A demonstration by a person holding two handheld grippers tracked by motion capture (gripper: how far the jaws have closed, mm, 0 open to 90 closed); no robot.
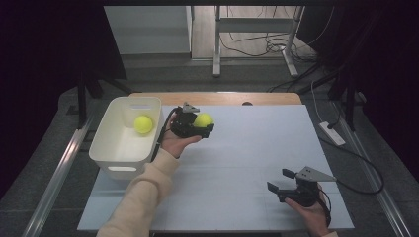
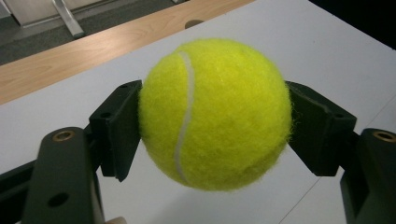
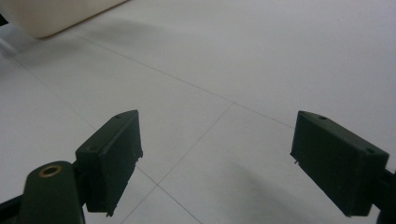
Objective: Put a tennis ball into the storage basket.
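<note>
Tennis balls, two: one clamped in left gripper (image 1: 196, 124), one in white bin (image 1: 109, 143) beside it. Right gripper (image 1: 281, 183): jaws wide, empty.

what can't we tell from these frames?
- High view: the left gripper and the hand under it cover part of the held tennis ball; its height above the table is unclear.
- High view: the near wall of the white bin hides part of its floor beside the second ball.
- Right gripper view: the bin corner is cut off by the top edge.
</note>
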